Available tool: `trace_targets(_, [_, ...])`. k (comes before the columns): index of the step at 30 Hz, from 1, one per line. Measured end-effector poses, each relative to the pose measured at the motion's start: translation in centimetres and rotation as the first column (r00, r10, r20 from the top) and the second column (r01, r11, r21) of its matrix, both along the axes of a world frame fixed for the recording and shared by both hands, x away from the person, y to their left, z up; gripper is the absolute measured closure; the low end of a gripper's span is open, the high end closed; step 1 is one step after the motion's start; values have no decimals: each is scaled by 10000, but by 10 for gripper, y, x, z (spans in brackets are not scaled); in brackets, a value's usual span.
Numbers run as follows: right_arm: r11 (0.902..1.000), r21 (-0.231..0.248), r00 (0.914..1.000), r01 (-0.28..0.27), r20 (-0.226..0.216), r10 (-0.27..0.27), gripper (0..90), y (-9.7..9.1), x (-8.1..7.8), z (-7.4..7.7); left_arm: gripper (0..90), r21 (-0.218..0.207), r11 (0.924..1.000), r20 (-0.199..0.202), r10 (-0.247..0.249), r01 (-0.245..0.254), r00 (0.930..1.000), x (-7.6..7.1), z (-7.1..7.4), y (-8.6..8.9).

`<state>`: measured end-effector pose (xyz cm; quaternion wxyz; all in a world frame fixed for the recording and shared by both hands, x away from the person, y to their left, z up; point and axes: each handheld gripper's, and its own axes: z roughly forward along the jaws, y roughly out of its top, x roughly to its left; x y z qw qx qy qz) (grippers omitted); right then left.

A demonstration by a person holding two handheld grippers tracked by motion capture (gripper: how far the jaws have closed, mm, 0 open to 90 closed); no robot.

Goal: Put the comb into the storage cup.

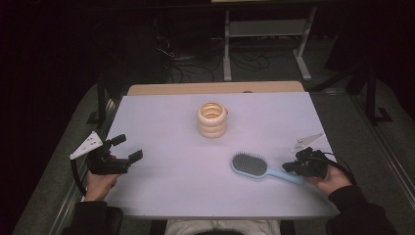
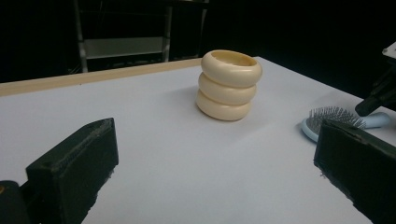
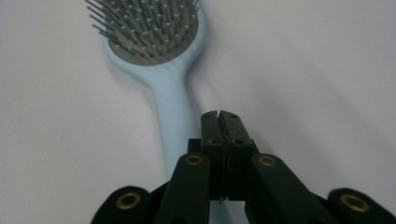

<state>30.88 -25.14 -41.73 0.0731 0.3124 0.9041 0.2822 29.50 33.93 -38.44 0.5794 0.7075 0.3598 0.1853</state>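
- The right claw (image 3: 218,116) is clenched over the handle of the blue hairbrush (image 1: 254,167), which is left flat on the tabletop (image 1: 166,147), bristles up; a grip cannot be confirmed.
- The left claw (image 1: 126,148) is held released, facing the cream ring stack (image 2: 229,85).

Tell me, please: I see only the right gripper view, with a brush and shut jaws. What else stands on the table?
Observer: A cream cup, shaped like three stacked rings, stands upright near the middle of the table, beyond the brush.
Operator: Where is the left gripper?
Observer: The left gripper is by the table's left edge, apart from both things.
Operator: Are its jaws open?
Observer: Yes, wide open, with nothing between them.
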Motion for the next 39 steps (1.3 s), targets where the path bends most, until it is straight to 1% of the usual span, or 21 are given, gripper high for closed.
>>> trace_targets(4, [9997, -127, 9992, -200, 356, 204, 858, 1, -5, 8, 0, 12, 10000, -9, 15, -15, 10000, 0, 0, 0])
trace_targets(6, [9996, -139, 9988, -242, 424, 248, 839, 2, -7, 12, 0, 14, 10000, -1, 16, -16, 10000, 0, 0, 0])
trace_targets(9, [9994, -185, 9981, -305, 526, 314, 750, 3, -9, 20, 0, 21, 10000, -5, 30, -30, 10000, 0, 0, 0])
trace_targets(10, [9992, -237, 9979, -311, 556, 323, 696, 3, -9, 22, 0, 30, 10000, -4, 28, -28, 10000, 0, 0, 0])
trace_targets(11, [9989, -254, 9982, -401, 434, 411, 627, 4, -9, 24, 0, 23, 10000, -6, 21, -21, 10000, 0, 0, 0])
trace_targets(12, [9982, -230, 9981, -557, 242, 563, 583, 4, -9, 27, 0, 16, 10000, -7, 26, -26, 10000, 0, 0, 0])
trace_targets(13, [9975, -280, 9976, -656, 216, 662, 541, 5, -9, 29, 0, 6, 10000, -4, 30, -30, 10000, 0, 0, 0])
trace_targets(15, [9976, -354, 9980, -598, 197, 605, 488, 6, -8, 34, 0, 0, 10000, 2, 29, -29, 10000, 0, 0, 0])
trace_targets(17, [9973, -380, 9978, -624, 210, 632, 407, 7, -7, 38, 0, -1, 10000, 5, 24, -24, 10000, 0, 0, 0])
trace_targets(18, [9973, -380, 9978, -624, 210, 632, 407, 7, -7, 38, 0, -1, 10000, 5, 24, -24, 10000, 0, 0, 0])
trace_targets(19, [9973, -517, 9983, -531, 199, 542, 280, 9, -5, 41, 0, -10, 10000, -2, 25, -25, 10000, 0, 0, 0])
trace_targets(21, [9961, -810, 9992, -343, 187, 359, 143, 11, -2, 41, 0, -5, 10000, 5, 36, -36, 10000, 0, 0, 0])
trace_targets(22, [9944, -1030, 9992, -216, 306, 249, 100, 13, -1, 41, 0, -5, 10000, 5, 36, -36, 10000, 0, 0, 0])
trace_targets(23, [9933, -1136, 9991, -227, 328, 266, 60, 14, 0, 41, 0, 18, 10000, -18, 54, -54, 10000, 0, 0, 0])
trace_targets(24, [9933, -1136, 9991, -227, 328, 266, 60, 14, 0, 41, 0, 18, 10000, -18, 54, -54, 10000, 0, 0, 0])
trace_targets(25, [9931, -1149, 9991, -237, 334, 277, 0, 15, 2, 41, 0, 31, 10000, -4, 42, -42, 10000, 0, 0, 0])
trace_targets(27, [9941, -1021, 9989, -368, 258, 397, 0, 16, 4, 41, 0, 17, 10000, -13, 49, -49, 10000, 0, 0, 0])
trace_targets(29, [9933, -1061, 9983, -453, 308, 488, 0, 17, 5, 41, 0, 9, 10000, -16, 53, -53, 10000, 1, 0, 0])
trace_targets(31, [9937, -978, 9978, -549, 309, 581, 0, 19, 7, 39, 0, 8, 10000, -23, 45, -45, 10000, 1, 0, 0])
trace_targets(35, [9950, -793, 9980, -604, 113, 615, 0, 21, 12, 34, 0, 23, 10000, -13, 30, -30, 10000, 1, 0, 0])
trace_targets(39, [9930, -901, 9971, -764, -12, 766, 0, 24, 14, 32, 0, 67, 10000, -21, -20, 20, 10000, 2, -1, -1])
